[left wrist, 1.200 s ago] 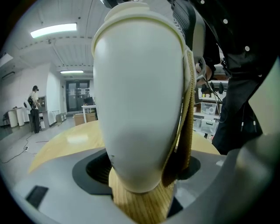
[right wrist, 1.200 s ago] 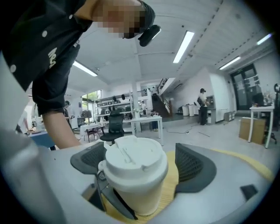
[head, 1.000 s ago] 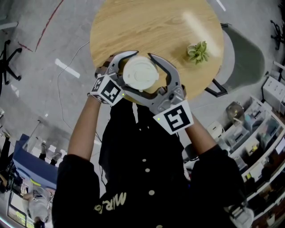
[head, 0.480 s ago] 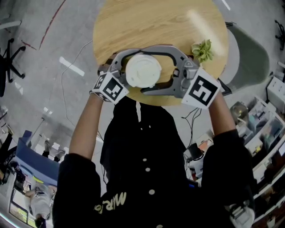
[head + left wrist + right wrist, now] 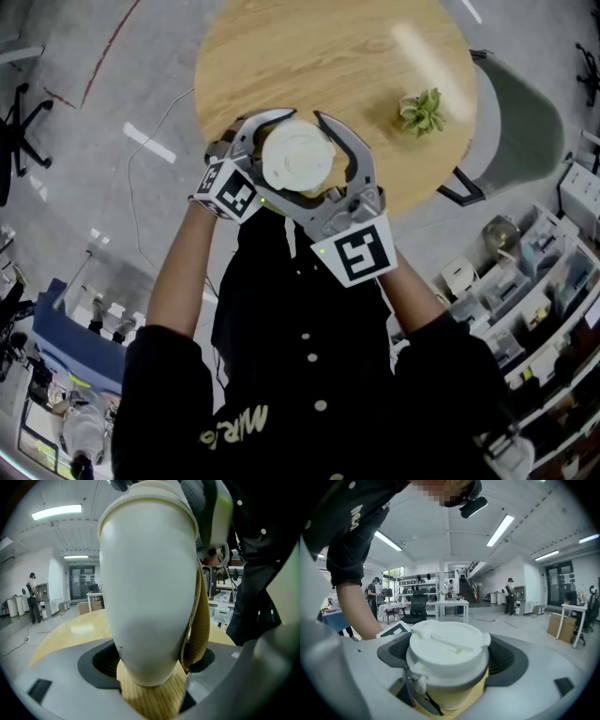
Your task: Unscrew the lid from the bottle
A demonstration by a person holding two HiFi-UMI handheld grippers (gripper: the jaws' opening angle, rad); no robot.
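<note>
A white bottle stands near the front edge of the round wooden table (image 5: pixel 356 56); from above I see its white lid (image 5: pixel 297 157). My left gripper (image 5: pixel 285 152) comes in from the left and is shut on the bottle's body (image 5: pixel 150 588); a tan woven strap (image 5: pixel 199 616) hangs beside it. My right gripper (image 5: pixel 294 159) reaches in from the lower right, and its jaws have just been opening. They stand open around the lid (image 5: pixel 447 651), which sits between the dark pads without being pressed.
A small green plant (image 5: pixel 420 110) sits on the table's right side. A grey chair (image 5: pixel 525 122) stands beyond the table's right edge, and shelves of clutter (image 5: pixel 534 272) lie lower right. Cables run over the floor at left.
The right gripper swung round the lid to the right half a second ago and is now back at the lower right. The left gripper and bottle have stayed put.
</note>
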